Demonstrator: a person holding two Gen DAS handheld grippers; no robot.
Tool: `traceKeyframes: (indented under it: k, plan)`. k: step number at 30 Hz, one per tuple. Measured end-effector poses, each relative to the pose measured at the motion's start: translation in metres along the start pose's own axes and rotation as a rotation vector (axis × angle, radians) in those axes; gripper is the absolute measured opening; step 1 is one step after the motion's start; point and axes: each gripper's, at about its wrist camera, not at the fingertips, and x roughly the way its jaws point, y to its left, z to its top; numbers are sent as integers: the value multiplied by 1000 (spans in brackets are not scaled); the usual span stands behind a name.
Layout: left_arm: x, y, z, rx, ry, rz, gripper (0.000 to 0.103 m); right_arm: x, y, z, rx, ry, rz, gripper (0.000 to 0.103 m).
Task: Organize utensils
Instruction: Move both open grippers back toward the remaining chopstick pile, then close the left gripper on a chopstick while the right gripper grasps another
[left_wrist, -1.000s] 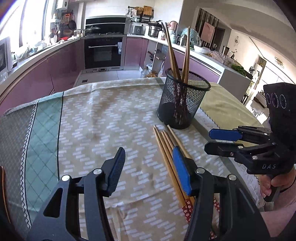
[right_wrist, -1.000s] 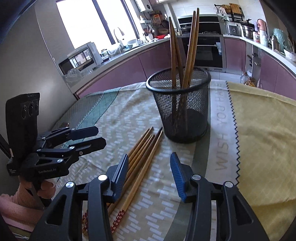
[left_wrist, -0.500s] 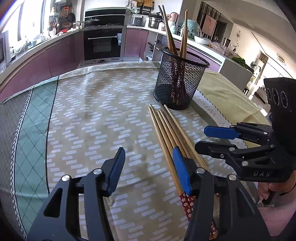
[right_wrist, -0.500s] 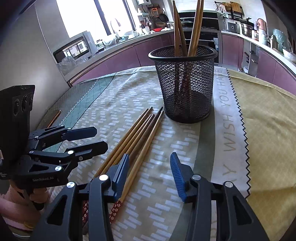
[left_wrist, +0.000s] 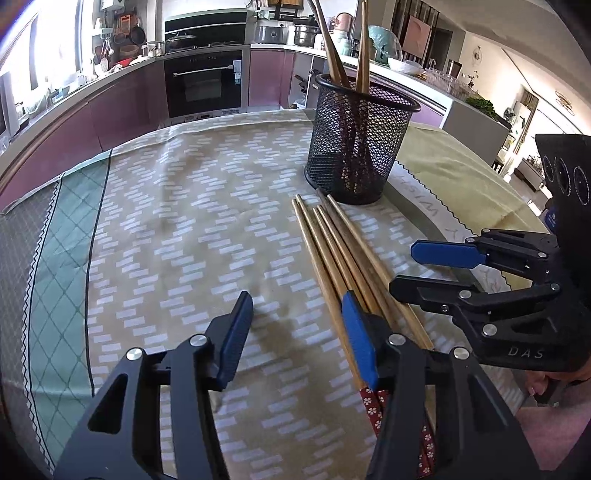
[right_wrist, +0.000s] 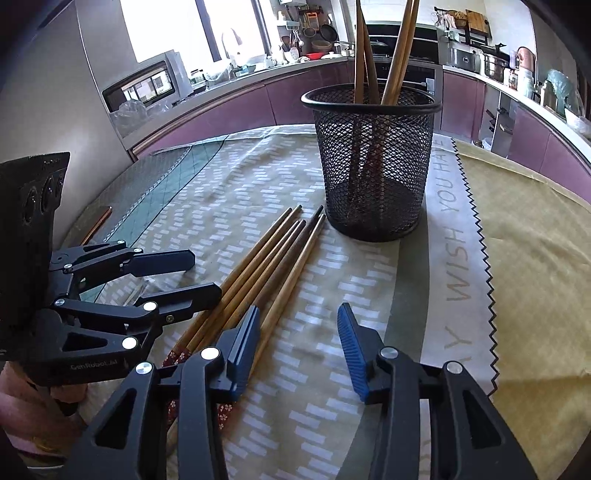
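Hovering low over the patterned beige and green tablecloth (left_wrist: 177, 221), the left black two-finger gripper with blue pads (left_wrist: 297, 332) has its jaws spread wide apart with nothing between them; only bare cloth shows in the gap. Just to the right of that gap, the loose bundle of long wooden chopsticks with red flowered ends (left_wrist: 340, 258) lies flat on the cloth, its near part passing under the left gripper's right finger, its thin tips pointing ahead toward the black wire-mesh cylindrical holder (left_wrist: 360, 140). That holder stands upright ahead and to the right of the left gripper, with several chopsticks leaning inside it. Further right, the right black two-finger gripper with blue pads (right_wrist: 297, 345) also stands open and empty. Seen from its own camera, the chopstick bundle (right_wrist: 266, 266) runs diagonally ahead on its left side, passing beneath its left finger, and the mesh holder (right_wrist: 373, 162) stands straight ahead, near the chopstick tips but not touching them. To the right of this gripper lies a yellow-green cloth with a zigzag edge (right_wrist: 524, 258).
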Motion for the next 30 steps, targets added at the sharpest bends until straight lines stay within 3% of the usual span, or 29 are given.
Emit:
traceKeyframes:
  k: [4, 9, 20, 27, 30]
  plan:
    - [2, -1, 1, 4, 4, 9, 48, 1, 3, 1, -13, 3, -15, 41]
    - [5, 0, 3, 13, 11, 43, 37, 2, 5, 3, -26, 10, -33, 34]
    - [12, 1, 11, 21, 13, 49, 36, 9, 5, 9, -49, 19, -62, 28]
    - [14, 4, 14, -9, 8, 60, 18, 10, -3, 11, 2, 14, -42, 8]
    - [12, 8, 13, -35, 6, 55, 12, 7, -10, 10, 36, 11, -13, 6]
